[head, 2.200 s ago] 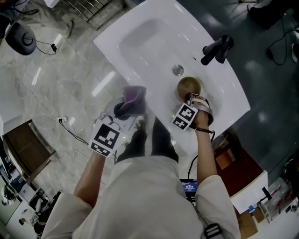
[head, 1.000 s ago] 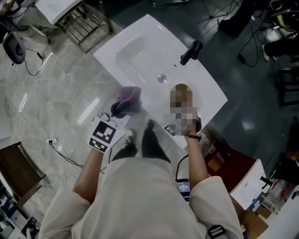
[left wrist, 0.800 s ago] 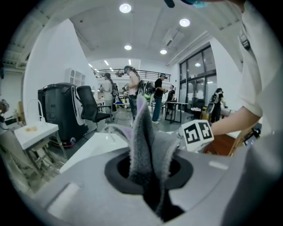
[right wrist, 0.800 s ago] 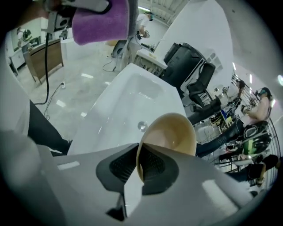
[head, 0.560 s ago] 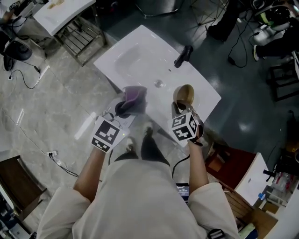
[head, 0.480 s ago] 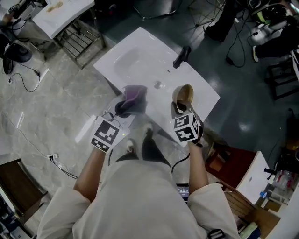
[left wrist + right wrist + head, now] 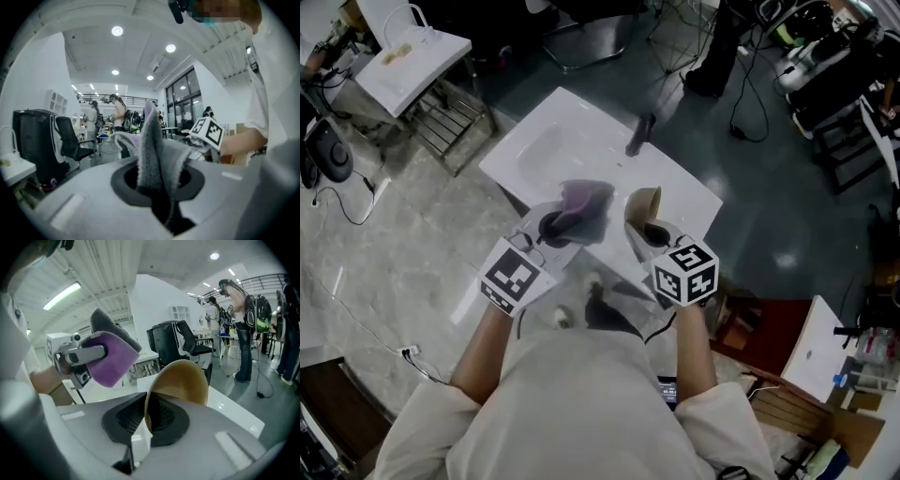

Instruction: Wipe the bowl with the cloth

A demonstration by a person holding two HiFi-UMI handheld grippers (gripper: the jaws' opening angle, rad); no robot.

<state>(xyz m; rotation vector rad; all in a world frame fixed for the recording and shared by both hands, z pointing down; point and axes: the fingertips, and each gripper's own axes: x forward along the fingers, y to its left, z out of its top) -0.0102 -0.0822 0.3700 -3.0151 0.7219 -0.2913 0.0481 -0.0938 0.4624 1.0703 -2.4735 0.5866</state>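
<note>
My right gripper (image 7: 649, 234) is shut on the rim of a tan bowl (image 7: 644, 208), held on edge above the white sink (image 7: 544, 141). In the right gripper view the bowl (image 7: 180, 380) stands between the black pads (image 7: 125, 420), its hollow facing right. My left gripper (image 7: 555, 225) is shut on a purple and grey cloth (image 7: 584, 202), which hangs just left of the bowl without touching it. In the left gripper view the grey cloth (image 7: 157, 154) rises out of the jaws, and the right gripper's marker cube (image 7: 208, 132) shows beyond it.
A black faucet (image 7: 638, 134) stands at the sink's far edge. The sink rests on a metal frame over a marble floor (image 7: 403, 253). Cables, chairs and equipment lie around; people stand far off in the gripper views.
Both grippers have risen from the sink toward the person's chest. The bowl has come up on edge and the cloth has closed in beside it.
</note>
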